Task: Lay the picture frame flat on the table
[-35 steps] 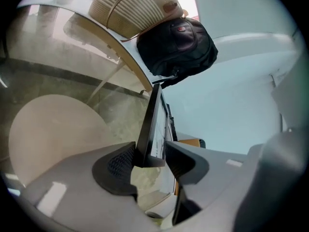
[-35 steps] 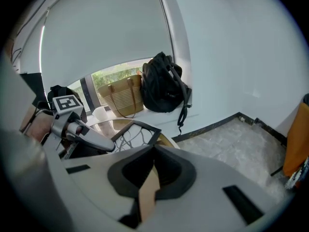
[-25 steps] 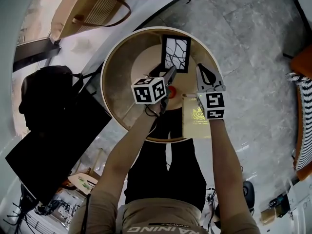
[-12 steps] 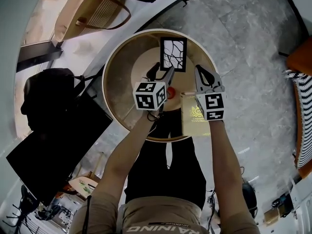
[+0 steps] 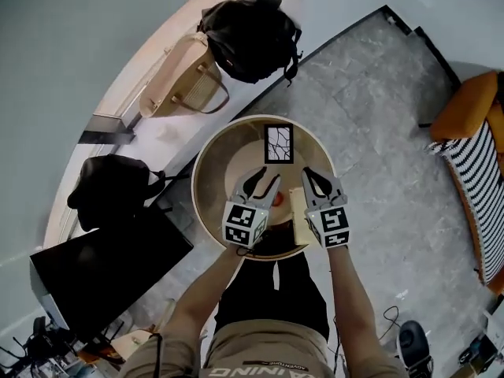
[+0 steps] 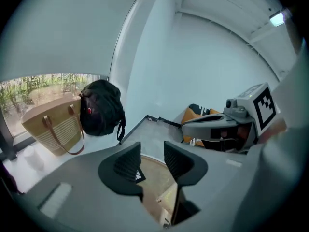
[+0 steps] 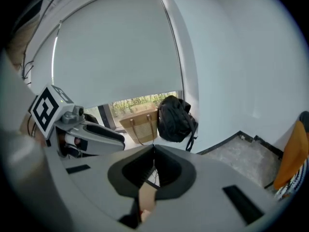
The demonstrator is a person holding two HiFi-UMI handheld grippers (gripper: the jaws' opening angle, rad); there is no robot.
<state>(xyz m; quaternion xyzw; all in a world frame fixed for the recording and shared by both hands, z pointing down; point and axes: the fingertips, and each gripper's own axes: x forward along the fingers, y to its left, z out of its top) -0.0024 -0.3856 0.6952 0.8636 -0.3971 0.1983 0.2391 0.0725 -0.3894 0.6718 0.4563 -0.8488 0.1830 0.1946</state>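
Head view: I look steeply down on a round wooden table (image 5: 216, 164) on a grey stone floor, with 2 grippers held over its near half.
Picture frame: the black-edged picture frame (image 5: 278, 144) sits on the far part of the table with its face toward the camera. It looks to lie flat, and it is well apart from both grippers.
Left gripper: the left gripper (image 5: 262, 183) hangs over the middle of the table, just left of the other one. Its 2 jaws stand moderately apart and have just been closing. In the left gripper view I see nothing between them, only the table top and a corner of the frame beyond.
Right gripper: the right gripper (image 5: 315, 178) hangs over the near right of the table. In the right gripper view its jaws are drawn narrow, tips meeting, with only a thin slit below them, and they grip nothing.
Booklet: a pale yellow booklet (image 5: 297, 215) lies flat on the near right of the table, partly under the right gripper.
Ledge: a black backpack (image 5: 252, 38) and a straw tote bag (image 5: 185, 81) stand side by side on the pale ledge far beyond the table.
Left of table: another black bag (image 5: 114, 191) sits on the floor.
Right edge: an orange and striped seat (image 5: 472, 172).
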